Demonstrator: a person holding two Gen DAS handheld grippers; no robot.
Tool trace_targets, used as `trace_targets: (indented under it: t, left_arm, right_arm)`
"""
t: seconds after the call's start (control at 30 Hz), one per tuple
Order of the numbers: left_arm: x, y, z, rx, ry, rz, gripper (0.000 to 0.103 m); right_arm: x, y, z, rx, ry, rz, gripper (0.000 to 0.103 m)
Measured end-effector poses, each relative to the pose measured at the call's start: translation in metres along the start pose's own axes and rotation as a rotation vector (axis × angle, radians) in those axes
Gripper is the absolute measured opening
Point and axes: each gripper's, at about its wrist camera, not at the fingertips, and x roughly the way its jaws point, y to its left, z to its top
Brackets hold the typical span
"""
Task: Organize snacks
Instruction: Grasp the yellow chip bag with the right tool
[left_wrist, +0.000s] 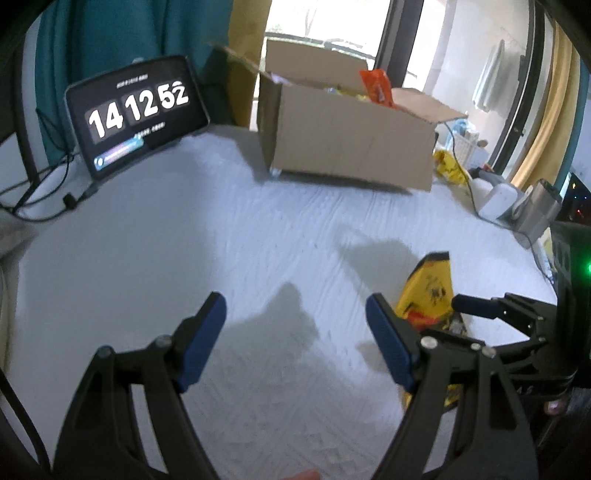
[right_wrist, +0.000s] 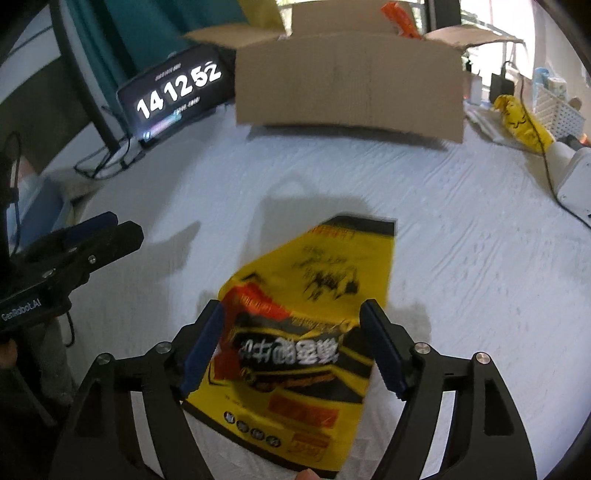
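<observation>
A yellow snack bag (right_wrist: 306, 317) with black and red print lies between the fingers of my right gripper (right_wrist: 291, 343). The jaws stand wide on either side of the bag and look open; the bag's far end seems lifted off the white table. The bag also shows in the left wrist view (left_wrist: 428, 291), beside the right gripper (left_wrist: 476, 306). My left gripper (left_wrist: 295, 332) is open and empty above the table, left of the bag; it appears in the right wrist view (right_wrist: 99, 229). An open cardboard box (left_wrist: 351, 147) (right_wrist: 347, 88) holding snacks, one an orange packet (left_wrist: 378, 88), stands at the back.
A tablet showing a clock (left_wrist: 136, 110) (right_wrist: 177, 92) leans at the back left with cables beside it. Another yellow bag (right_wrist: 521, 118) (left_wrist: 448, 168), a white basket (right_wrist: 557, 107) and white devices (left_wrist: 498, 201) lie right of the box. The table (left_wrist: 221, 240) has a white textured cover.
</observation>
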Motion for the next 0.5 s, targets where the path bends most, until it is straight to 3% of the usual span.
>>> trace_targets:
  t: [0.2,0.37,0.43,0.5]
  left_arm:
    - [0.008,0.009,-0.013,-0.014,0.037,0.016,0.079]
    - [0.013,0.015,-0.018,-0.027,0.050,0.031,0.079]
    - [0.015,0.017,-0.019,-0.032,0.052,0.036,0.079]
    - [0.016,0.019,-0.017,-0.036,0.053,0.039,0.079]
  right_arm:
    - [0.011,0.013,-0.010,-0.071,0.002,-0.066,0.086]
    - [0.018,0.023,-0.015,-0.136,-0.023,-0.123,0.086]
    - [0.018,0.021,-0.013,-0.139,-0.024,-0.106,0.078]
    - [0.016,0.027,-0.013,-0.167,-0.040,-0.084,0.055]
